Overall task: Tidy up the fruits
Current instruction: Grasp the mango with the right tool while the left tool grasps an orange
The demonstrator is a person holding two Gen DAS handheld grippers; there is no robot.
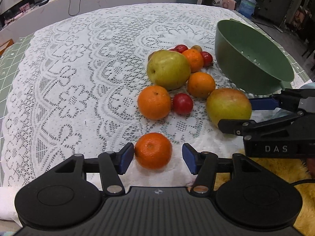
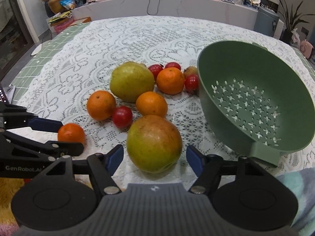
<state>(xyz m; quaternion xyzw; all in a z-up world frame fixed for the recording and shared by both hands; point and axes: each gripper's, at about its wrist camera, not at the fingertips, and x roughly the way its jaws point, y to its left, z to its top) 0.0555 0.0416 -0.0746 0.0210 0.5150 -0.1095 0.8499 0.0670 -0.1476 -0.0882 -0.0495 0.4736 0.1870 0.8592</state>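
The left tool [image 1: 155, 155] is straddling the nearest orange [image 1: 153, 150], its left pad touching the peel and its right pad standing just clear, so it is not yet pinching. The right tool [image 2: 154, 157] is bracketing a red-green apple [image 2: 154, 143], both pads apart from it. Beyond them, more oranges, small red fruits and a big yellow-green pear [image 2: 131, 81] are lying clustered on the lace-covered table [image 2: 78, 59]. The green colander [image 2: 256, 102] is sitting tilted at the right.
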